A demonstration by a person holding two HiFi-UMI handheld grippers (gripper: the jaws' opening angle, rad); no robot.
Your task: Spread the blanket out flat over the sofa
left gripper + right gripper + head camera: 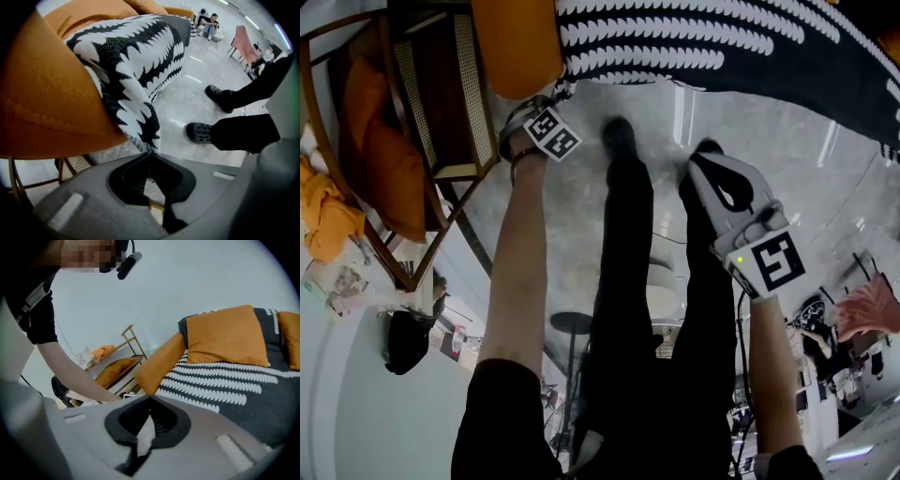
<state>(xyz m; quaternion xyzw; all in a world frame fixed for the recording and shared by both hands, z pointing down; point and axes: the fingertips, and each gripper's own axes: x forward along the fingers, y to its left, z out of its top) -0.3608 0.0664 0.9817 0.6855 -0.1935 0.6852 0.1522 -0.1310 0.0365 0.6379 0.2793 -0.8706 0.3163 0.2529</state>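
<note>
The black-and-white patterned blanket [722,37] lies across the seat of the orange sofa [516,42] along the top of the head view. One corner of it spills over the sofa's padded armrest [42,93] and hangs toward the floor [197,84]. The left gripper [539,120] points down just below the armrest, and its jaws are clenched on the tip of that hanging corner [151,151]. The right gripper [698,164] sits at centre right of the head view, above the pale glossy floor and short of the blanket edge. Its jaws are pressed together and, as far as its own view shows, grip nothing [150,398]. The person's black-clad legs [623,309] stand between the two grippers, and the dark shoes [201,132] are on the floor right of the hanging corner. Only the right gripper view shows the blanket [225,380] reaching up the backrest behind an orange cushion [225,336], with a gold-framed shelf [124,350] at left. Only the left gripper view shows people seated far off [208,21] near a pink cloth [243,42].
</note>
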